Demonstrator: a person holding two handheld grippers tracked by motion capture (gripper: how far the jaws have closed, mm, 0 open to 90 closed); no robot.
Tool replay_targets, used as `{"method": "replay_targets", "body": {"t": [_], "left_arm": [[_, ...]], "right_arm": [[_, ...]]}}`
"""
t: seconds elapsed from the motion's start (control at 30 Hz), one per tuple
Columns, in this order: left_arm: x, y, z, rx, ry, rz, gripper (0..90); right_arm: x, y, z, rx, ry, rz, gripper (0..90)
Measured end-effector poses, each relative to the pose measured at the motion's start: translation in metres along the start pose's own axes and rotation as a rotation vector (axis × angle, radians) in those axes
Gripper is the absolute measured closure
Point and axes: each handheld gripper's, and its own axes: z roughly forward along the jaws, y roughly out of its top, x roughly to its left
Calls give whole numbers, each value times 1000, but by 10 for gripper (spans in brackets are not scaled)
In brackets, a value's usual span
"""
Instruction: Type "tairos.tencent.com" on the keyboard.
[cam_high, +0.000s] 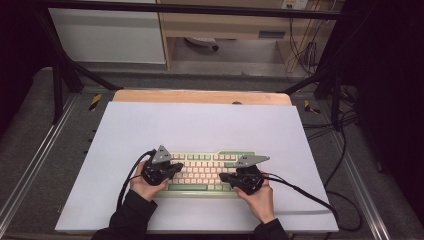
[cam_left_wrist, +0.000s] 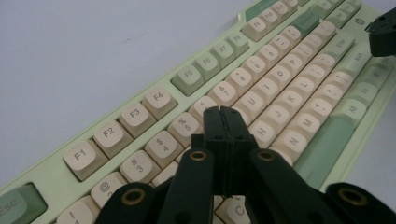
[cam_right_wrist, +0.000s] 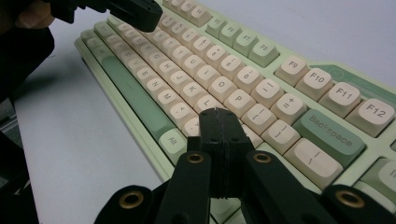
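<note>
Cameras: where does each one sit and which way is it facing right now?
High view: above the person's side, looking forward and down on the pale green and cream keyboard; forearms, both grippers.
Left gripper view: along shut left gripper over number keys.
Right gripper view: along shut right gripper near Backspace.
Shared: keyboard; each gripper view glimpses the other gripper.

From my high view, the left gripper (cam_high: 176, 167) and right gripper (cam_high: 223, 177) cover both ends of the keyboard (cam_high: 205, 170), and I can't read a single key legend there. In my left gripper view the closed jaws hide the keys around the T and G area, and the Esc key (cam_left_wrist: 18, 205) is cut off by the frame's corner. The other gripper (cam_left_wrist: 383, 32) is clipped at the right edge. In my right gripper view the jaws block the keys beside Alt (cam_right_wrist: 172, 140), the far keys blur, and I can't tell whether either tip touches a key.
</note>
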Motion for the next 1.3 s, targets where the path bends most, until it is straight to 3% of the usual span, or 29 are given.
{"method": "replay_targets", "body": {"t": [0.3, 0.83, 1.3], "left_arm": [[-1, 0, 12, 9, 1, -7, 897], [-3, -4, 19, 19, -7, 7, 897], [-7, -3, 4, 1, -26, 15, 897]], "right_arm": [[1, 0, 1, 1, 1, 4, 900], [1, -1, 2, 7, 2, 1, 900], [0, 0, -2, -3, -1, 3, 900]]}}
